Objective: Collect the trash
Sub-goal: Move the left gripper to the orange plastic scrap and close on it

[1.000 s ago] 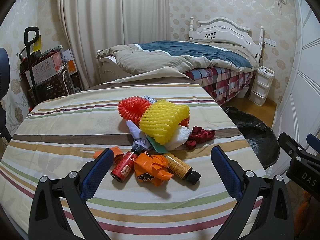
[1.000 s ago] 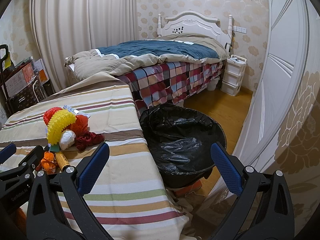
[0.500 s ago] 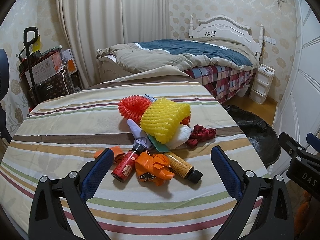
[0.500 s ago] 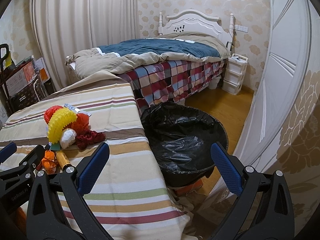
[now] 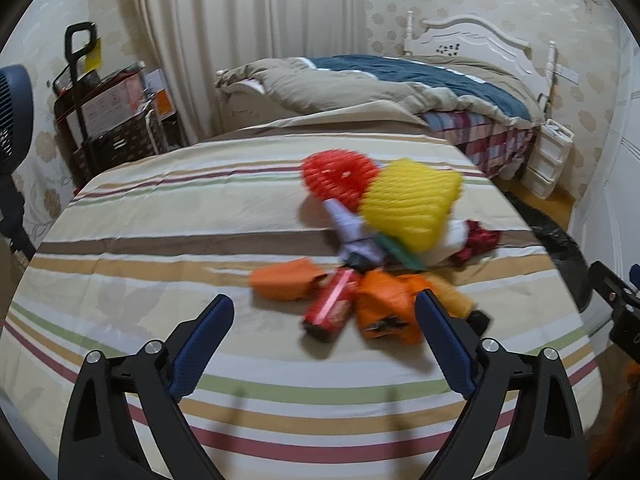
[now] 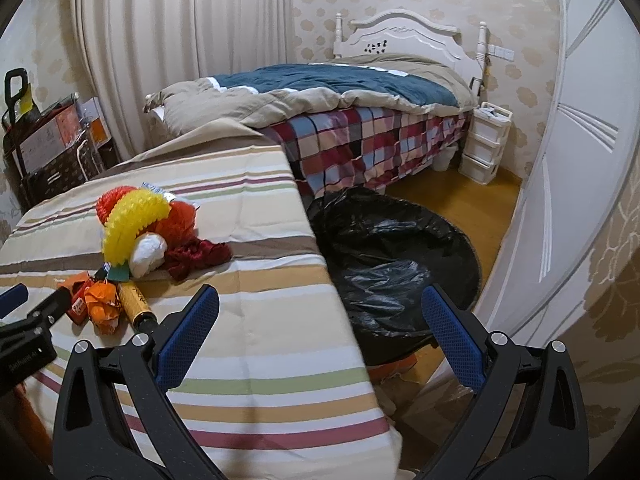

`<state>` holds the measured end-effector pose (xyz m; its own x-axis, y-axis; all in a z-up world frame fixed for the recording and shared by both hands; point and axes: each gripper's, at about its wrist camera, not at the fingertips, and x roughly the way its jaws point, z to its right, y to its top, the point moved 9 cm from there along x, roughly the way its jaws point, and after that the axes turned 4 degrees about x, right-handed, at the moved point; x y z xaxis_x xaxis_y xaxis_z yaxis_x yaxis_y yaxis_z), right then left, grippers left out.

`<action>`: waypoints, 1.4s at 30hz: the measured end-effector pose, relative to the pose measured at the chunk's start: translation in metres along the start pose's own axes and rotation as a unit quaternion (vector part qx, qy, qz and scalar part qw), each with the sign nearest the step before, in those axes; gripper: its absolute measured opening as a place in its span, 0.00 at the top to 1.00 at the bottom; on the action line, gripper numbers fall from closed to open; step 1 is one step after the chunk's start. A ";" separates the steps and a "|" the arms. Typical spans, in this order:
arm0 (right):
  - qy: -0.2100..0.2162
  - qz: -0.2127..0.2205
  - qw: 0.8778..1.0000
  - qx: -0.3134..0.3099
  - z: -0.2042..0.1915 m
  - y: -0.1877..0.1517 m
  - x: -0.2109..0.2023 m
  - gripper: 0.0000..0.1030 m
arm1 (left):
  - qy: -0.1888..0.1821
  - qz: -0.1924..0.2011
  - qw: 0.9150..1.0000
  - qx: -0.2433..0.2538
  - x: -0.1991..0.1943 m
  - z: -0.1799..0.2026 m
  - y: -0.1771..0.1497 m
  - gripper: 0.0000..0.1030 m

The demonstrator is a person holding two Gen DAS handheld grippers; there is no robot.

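Left gripper [image 5: 325, 314] is hanging over the near part of the striped desk [image 5: 160, 216], its jaws spread wide but closing, with nothing between them yet. Just beyond its tips, toward the desk's right side, the trash is lying in one heap: a red bottle [image 5: 332, 304], a crumpled orange wrapper [image 5: 388, 304] touching it, an orange scrap [image 5: 284, 282] to their left and a brown bottle [image 6: 136, 302] on the right. Judging from this, the step in hand is picking one near item; coming down square over the red bottle with a finger on each long side should be working best, since the wrapper is crowding one flank and could get dragged along. Behind these are sitting a yellow foam net [image 5: 408, 208], a red foam net [image 5: 340, 178], a white wad [image 6: 149, 254] and dark red cloth [image 6: 198, 258].

Right gripper [image 6: 320, 322] is also standing spread and empty, hovering at the desk's right edge. Past that edge, on the floor, a black-lined bin [image 6: 400, 248] is waiting open. Farther off is a bed [image 6: 340, 92].
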<state>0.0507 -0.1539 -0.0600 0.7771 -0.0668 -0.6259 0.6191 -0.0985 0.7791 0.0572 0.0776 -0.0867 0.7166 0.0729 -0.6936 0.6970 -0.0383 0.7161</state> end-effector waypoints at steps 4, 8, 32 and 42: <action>0.004 -0.011 1.000 -0.004 -0.006 -0.006 0.006 0.14 | 0.006 -0.017 1.000 -0.012 0.005 -0.016 -0.008 0.19; 0.015 -0.028 0.999 0.000 -0.008 -0.008 0.014 0.20 | 0.006 -0.029 0.999 -0.023 0.010 -0.021 -0.010 0.19; 0.034 -0.047 0.998 -0.025 -0.031 -0.015 0.024 0.21 | 0.012 -0.050 0.998 -0.032 0.042 -0.044 0.002 0.19; 0.039 -0.051 0.997 -0.039 -0.046 -0.018 0.024 0.21 | -0.024 -0.073 0.996 -0.036 0.054 -0.043 -0.002 0.20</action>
<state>0.0634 -0.1084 -0.0874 0.7147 0.0168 -0.6992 0.6994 -0.0240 0.7143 0.0934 0.1246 -0.1229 0.6097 0.0254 -0.7922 0.7912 0.0401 0.6102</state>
